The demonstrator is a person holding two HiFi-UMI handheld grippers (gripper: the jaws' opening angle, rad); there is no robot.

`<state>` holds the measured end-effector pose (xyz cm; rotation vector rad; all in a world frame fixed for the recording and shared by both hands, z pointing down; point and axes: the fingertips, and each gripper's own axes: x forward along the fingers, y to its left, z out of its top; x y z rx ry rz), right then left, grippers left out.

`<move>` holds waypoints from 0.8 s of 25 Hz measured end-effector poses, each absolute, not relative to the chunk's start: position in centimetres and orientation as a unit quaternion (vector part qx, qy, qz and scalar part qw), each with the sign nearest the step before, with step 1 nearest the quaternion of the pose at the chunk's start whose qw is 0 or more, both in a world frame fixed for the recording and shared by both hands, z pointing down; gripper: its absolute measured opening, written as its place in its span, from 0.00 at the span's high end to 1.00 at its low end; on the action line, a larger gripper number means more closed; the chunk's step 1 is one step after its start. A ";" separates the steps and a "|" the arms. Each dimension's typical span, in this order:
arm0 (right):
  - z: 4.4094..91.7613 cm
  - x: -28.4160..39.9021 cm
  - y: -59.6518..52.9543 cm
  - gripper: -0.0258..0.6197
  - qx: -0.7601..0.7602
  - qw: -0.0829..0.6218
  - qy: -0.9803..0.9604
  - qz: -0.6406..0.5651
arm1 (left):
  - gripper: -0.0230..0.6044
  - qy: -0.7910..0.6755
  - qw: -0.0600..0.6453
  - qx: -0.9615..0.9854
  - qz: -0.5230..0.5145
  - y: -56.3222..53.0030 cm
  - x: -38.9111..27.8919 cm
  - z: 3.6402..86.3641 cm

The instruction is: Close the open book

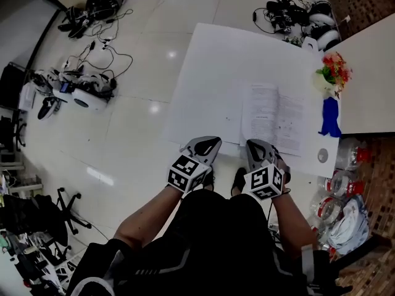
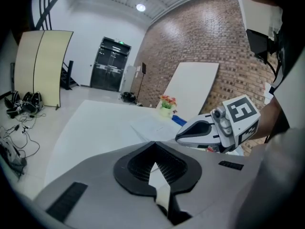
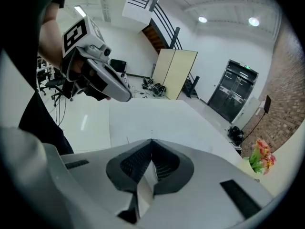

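The open book point(image 1: 274, 117) lies flat on the white table point(image 1: 216, 73), its printed pages facing up. In the left gripper view the book point(image 2: 153, 125) shows as pale pages beyond the jaws. My right gripper point(image 1: 257, 147) hovers at the book's near left corner, jaws together, nothing visible between them. My left gripper point(image 1: 207, 144) is beside it at the table's near edge, left of the book, jaws also closed and empty. Each gripper view shows the other gripper: the right gripper point(image 2: 182, 136) and the left gripper point(image 3: 125, 97). My own tips meet in both views: left gripper point(image 2: 153, 143), right gripper point(image 3: 151, 140).
A pot of flowers point(image 1: 332, 71) and a blue object point(image 1: 330, 117) stand at the table's right edge by the book, with a small grey disc point(image 1: 323, 155) nearer me. Water bottles point(image 1: 338, 185) sit on the floor to the right. Cables and gear point(image 1: 80, 85) lie on the floor at left.
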<state>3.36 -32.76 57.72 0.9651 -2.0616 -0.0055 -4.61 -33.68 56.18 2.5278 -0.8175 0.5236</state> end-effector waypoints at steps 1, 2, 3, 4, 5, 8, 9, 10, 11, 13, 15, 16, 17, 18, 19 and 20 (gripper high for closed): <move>57.5 3.8 -32.6 0.96 0.394 0.415 -0.820 -0.006 | 0.97 -0.290 0.213 0.913 0.190 -33.6 -4.2 56.1; 57.2 4.3 -32.5 0.96 0.403 0.411 -0.818 -0.008 | 0.97 -0.286 0.212 0.915 0.192 -33.4 -3.8 56.1; 56.9 4.8 -32.4 0.96 0.413 0.407 -0.815 -0.007 | 0.97 -0.281 0.210 0.916 0.193 -33.3 -3.4 56.1; 56.8 5.3 -32.2 0.96 0.421 0.404 -0.812 -0.006 | 0.97 -0.277 0.208 0.918 0.195 -33.1 -3.1 56.1; 56.9 5.9 -32.1 0.96 0.427 0.402 -0.810 -0.006 | 0.97 -0.272 0.207 0.919 0.196 -33.0 -2.7 56.1; 57.2 7.6 -31.6 0.96 0.447 0.395 -0.803 0.007 | 0.97 -0.260 0.201 0.923 0.200 -32.7 -1.7 55.9; 57.4 8.1 -31.5 0.96 0.453 0.392 -0.800 0.015 | 0.97 -0.257 0.199 0.924 0.201 -32.6 -1.5 55.8; 57.6 8.7 -31.4 0.96 0.460 0.389 -0.798 0.023 | 0.97 -0.254 0.197 0.925 0.202 -32.5 -1.2 55.8; 57.9 9.3 -31.3 0.96 0.466 0.387 -0.795 0.032 | 0.97 -0.251 0.195 0.926 0.204 -32.4 -1.0 55.7; 58.4 10.5 -31.2 0.96 0.479 0.382 -0.789 0.049 | 0.97 -0.247 0.192 0.927 0.207 -32.2 -0.6 55.7; 58.9 11.8 -31.2 0.96 0.493 0.374 -0.783 0.069 | 0.97 -0.245 0.192 0.927 0.211 -31.9 -0.4 55.8; 59.3 12.5 -31.3 0.96 0.500 0.370 -0.779 0.081 | 0.97 -0.245 0.193 0.926 0.213 -31.9 -0.5 55.8; 59.7 13.3 -31.3 0.96 0.506 0.367 -0.775 0.094 | 0.97 -0.246 0.194 0.925 0.216 -31.9 -0.5 55.9; 60.2 14.1 -31.4 0.96 0.513 0.363 -0.770 0.107 | 0.97 -0.247 0.195 0.924 0.219 -31.9 -0.6 56.0; 60.5 15.0 -31.4 0.96 0.522 0.357 -0.765 0.121 | 0.97 -0.248 0.196 0.923 0.220 -31.9 -0.6 56.0; 60.8 15.9 -31.4 0.96 0.532 0.349 -0.760 0.135 | 0.97 -0.249 0.196 0.922 0.222 -31.9 -0.7 56.0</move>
